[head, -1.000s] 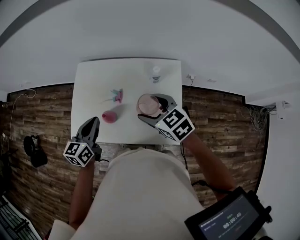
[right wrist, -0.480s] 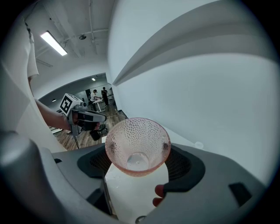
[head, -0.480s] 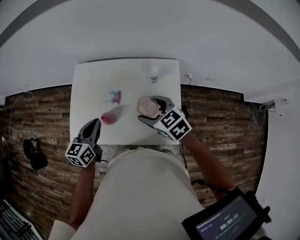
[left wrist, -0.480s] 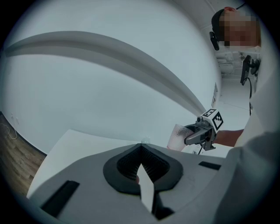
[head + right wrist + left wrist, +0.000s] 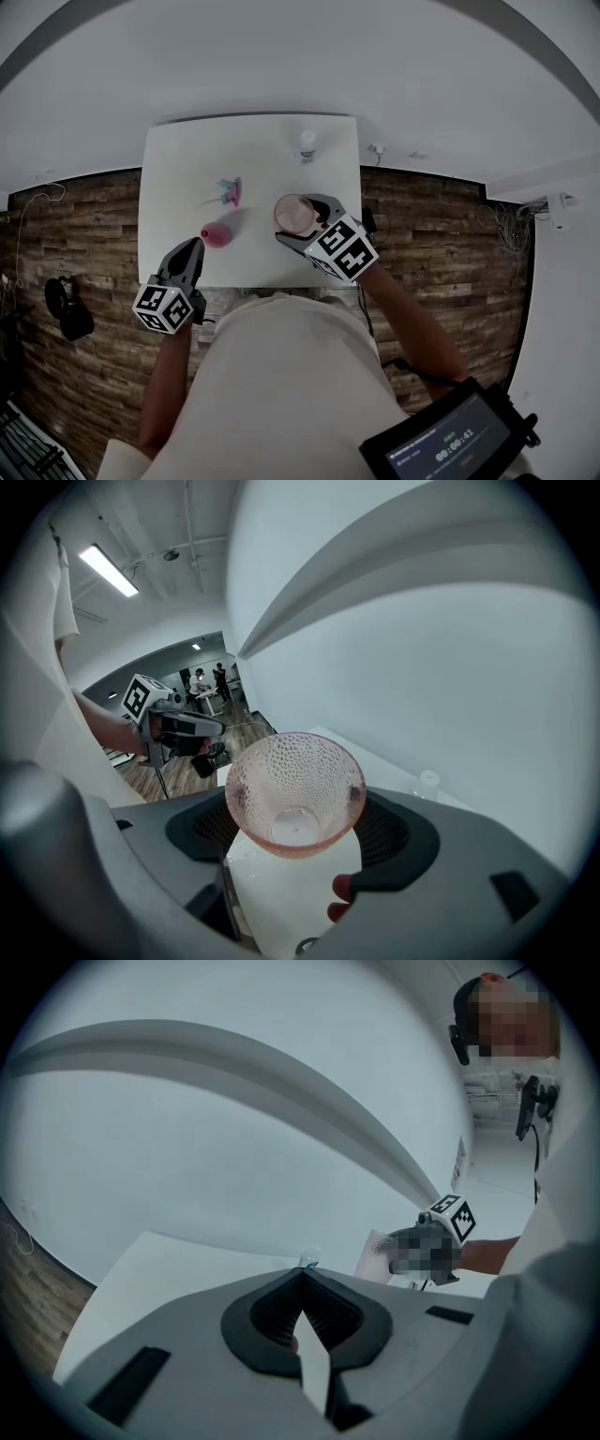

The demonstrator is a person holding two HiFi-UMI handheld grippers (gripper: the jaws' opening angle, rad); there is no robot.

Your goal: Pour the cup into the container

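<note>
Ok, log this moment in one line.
left gripper: shut, empty | right gripper: shut on pink cup | small pink object: on table

head: steeply down | gripper views: along jaws | shared: table (image 5: 187, 169)

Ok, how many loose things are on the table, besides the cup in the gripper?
3: a clear item at the far edge, a teal-and-pink item mid-table, and a pink item nearer the front, by the left gripper. The right gripper may hide more.
</note>
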